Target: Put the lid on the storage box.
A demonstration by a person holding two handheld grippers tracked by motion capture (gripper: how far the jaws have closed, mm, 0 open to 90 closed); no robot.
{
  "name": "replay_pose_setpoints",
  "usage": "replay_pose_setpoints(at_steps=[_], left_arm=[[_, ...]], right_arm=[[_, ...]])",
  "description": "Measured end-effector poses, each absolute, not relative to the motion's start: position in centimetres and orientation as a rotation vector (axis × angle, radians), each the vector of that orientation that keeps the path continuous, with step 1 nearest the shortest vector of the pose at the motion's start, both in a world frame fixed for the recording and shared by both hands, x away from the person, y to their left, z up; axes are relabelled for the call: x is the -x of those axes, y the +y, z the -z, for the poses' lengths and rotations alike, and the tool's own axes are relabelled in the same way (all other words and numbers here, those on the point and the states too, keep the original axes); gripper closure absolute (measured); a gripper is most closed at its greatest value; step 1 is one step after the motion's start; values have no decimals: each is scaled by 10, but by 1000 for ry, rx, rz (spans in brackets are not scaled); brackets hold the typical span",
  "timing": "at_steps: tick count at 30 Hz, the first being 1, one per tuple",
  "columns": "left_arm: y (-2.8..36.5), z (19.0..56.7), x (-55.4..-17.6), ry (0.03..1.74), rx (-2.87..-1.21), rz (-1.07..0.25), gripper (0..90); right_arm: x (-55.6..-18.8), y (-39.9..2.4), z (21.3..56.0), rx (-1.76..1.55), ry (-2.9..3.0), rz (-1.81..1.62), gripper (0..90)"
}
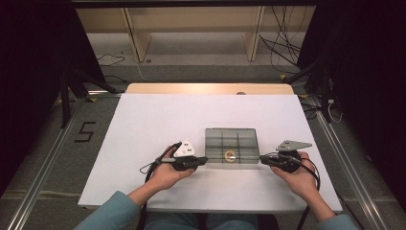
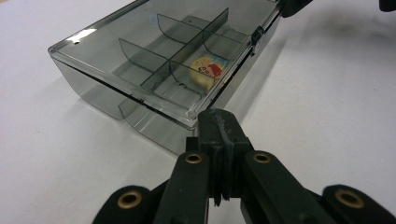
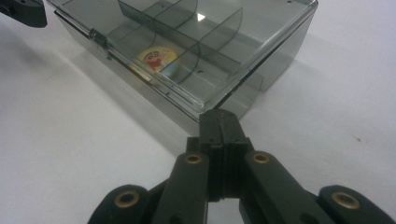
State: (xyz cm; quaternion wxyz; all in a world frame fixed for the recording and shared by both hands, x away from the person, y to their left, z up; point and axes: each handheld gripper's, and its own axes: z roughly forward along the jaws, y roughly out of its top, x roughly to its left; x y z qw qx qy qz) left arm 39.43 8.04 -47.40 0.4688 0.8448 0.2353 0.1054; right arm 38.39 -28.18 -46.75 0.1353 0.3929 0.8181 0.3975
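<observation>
A smoky transparent compartment box [image 1: 232, 145] with its lid down lies near the table's front middle. Inside its front middle compartment sits a round yellow cartoon token [image 1: 230, 155], seen through the lid [image 2: 208, 69] [image 3: 158, 58]. My left gripper [image 1: 203, 160] is shut and empty, tips against the box's front left corner [image 2: 187, 123]. My right gripper [image 1: 262, 159] is shut and empty too, tips at the front right corner [image 3: 201, 109]. A small latch [image 2: 255, 36] [image 3: 98, 37] sits midway along the front wall.
A white sheet [image 1: 158, 120] covers the wooden table. Both hands rest on it near the front edge, cables trailing back. Beyond the table stand wooden shelf legs [image 1: 136, 40] and floor cables [image 1: 282, 48]. Dark stands flank both sides.
</observation>
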Motion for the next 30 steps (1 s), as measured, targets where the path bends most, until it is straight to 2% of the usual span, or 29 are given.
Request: replay_pose_setpoints(at_steps=[17, 30], left_arm=[[82, 475, -394, 582, -2083, -258, 890], [91, 472, -391, 590, -2076, -288, 863]], right_arm=[[-384, -282, 468, -1139, 2373, -1133, 900], [-380, -283, 468, -1136, 2356, -1119, 857]])
